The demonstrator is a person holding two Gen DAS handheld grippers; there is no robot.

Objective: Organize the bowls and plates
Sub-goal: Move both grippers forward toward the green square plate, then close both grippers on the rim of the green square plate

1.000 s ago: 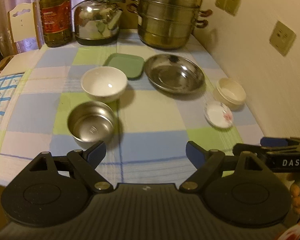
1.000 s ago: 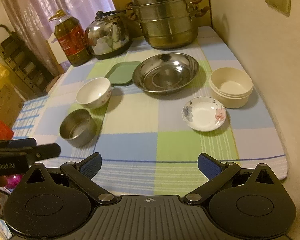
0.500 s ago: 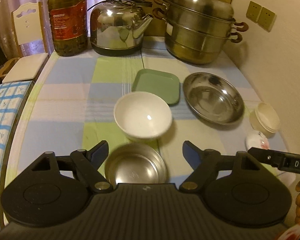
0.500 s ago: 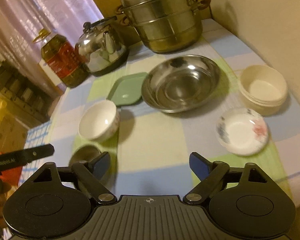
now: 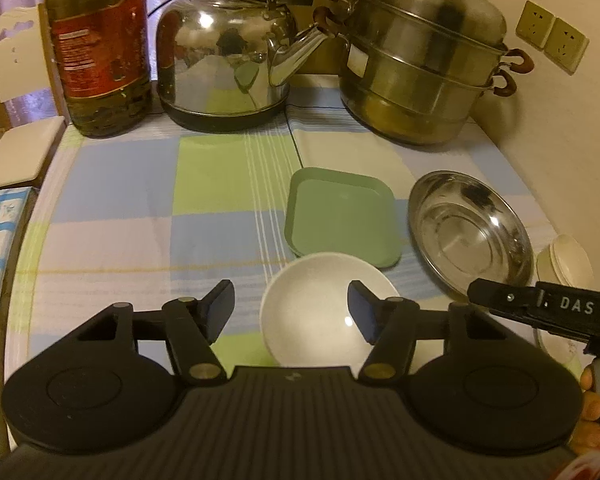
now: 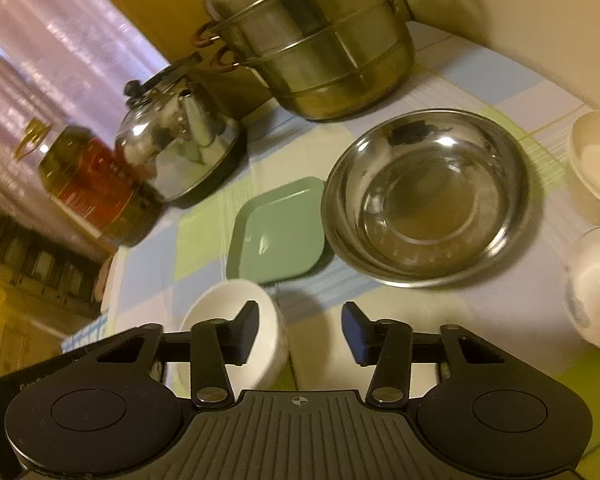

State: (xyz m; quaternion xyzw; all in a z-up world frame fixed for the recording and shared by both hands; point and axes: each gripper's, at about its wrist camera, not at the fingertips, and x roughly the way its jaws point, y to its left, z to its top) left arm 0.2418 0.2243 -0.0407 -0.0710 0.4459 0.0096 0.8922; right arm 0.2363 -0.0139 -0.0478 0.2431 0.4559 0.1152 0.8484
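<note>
A white bowl (image 5: 320, 312) stands on the checked tablecloth just under my open, empty left gripper (image 5: 291, 312); its right finger overlaps the bowl's rim. Beyond it lie a green square plate (image 5: 340, 216) and a wide steel dish (image 5: 468, 232). Stacked cream bowls (image 5: 564, 260) show at the right edge. In the right wrist view my right gripper (image 6: 300, 332) is open and empty, its left finger in front of the white bowl (image 6: 224, 312). The green plate (image 6: 276, 232), steel dish (image 6: 424, 196), cream bowls (image 6: 596, 160) and a small flowered saucer (image 6: 592, 280) lie ahead.
A steel kettle (image 5: 224, 48), an oil bottle (image 5: 100, 48) and a stacked steamer pot (image 5: 420, 60) stand along the back of the table. A wall with sockets (image 5: 552, 40) runs along the right. A white chair (image 5: 12, 80) is at the far left.
Both grippers have moved forward over the table toward the white bowl. The small steel bowl has dropped out of both views. The right view has tilted.
</note>
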